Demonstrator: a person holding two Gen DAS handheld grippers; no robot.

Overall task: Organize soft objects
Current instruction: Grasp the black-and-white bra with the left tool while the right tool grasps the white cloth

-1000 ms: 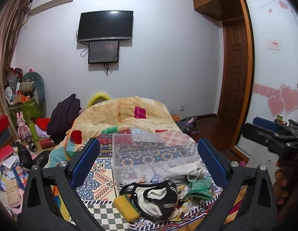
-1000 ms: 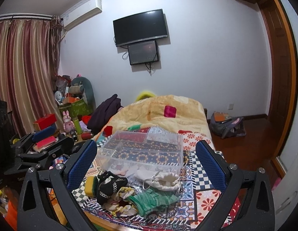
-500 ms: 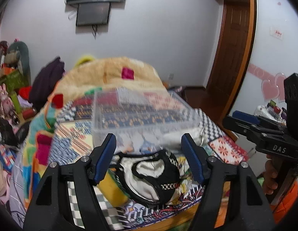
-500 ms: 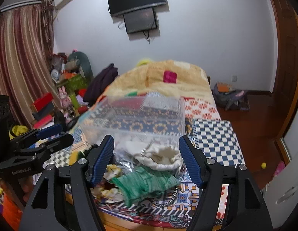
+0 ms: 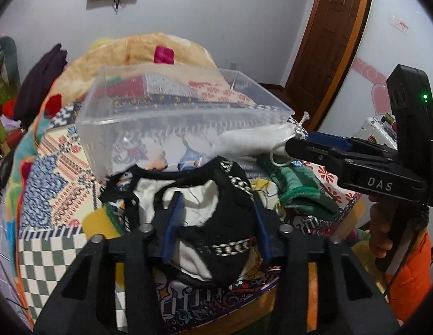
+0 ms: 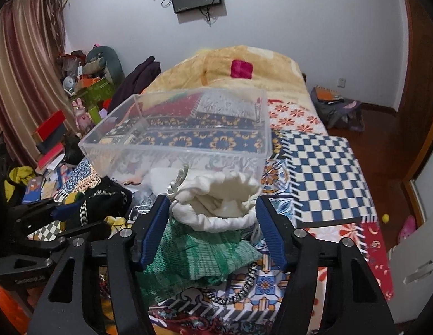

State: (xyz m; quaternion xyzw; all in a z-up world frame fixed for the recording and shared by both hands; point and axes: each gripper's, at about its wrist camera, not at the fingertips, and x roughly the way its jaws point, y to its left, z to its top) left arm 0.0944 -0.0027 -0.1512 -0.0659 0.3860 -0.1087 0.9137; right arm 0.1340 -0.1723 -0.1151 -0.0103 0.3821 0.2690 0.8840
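Observation:
A pile of soft things lies at the near end of a patterned bed, in front of a clear plastic box [image 5: 171, 117] [image 6: 185, 136]. My left gripper [image 5: 216, 220] is closed around a black and white cloth pouch [image 5: 219, 212], its blue pads pressing both sides. My right gripper [image 6: 213, 223] straddles a white drawstring bag [image 6: 216, 203], pads close to its sides; contact is unclear. A green knitted cloth [image 6: 199, 251] [image 5: 297, 187] lies under the white bag [image 5: 252, 142]. The black pouch also shows at the left of the right wrist view [image 6: 104, 201].
A yellow sponge-like piece [image 5: 102, 220] lies left of the pouch. A black and white cord [image 6: 238, 287] lies by the green cloth. A checkered blue mat [image 6: 325, 178] covers the bed's right side. Clutter fills the floor at left [image 6: 49, 145]. A beige blanket [image 6: 244, 67] is heaped behind the box.
Both grippers moved forward and down onto the pile and their jaws narrowed. The left one closed on the black pouch; the right one came around the white bag.

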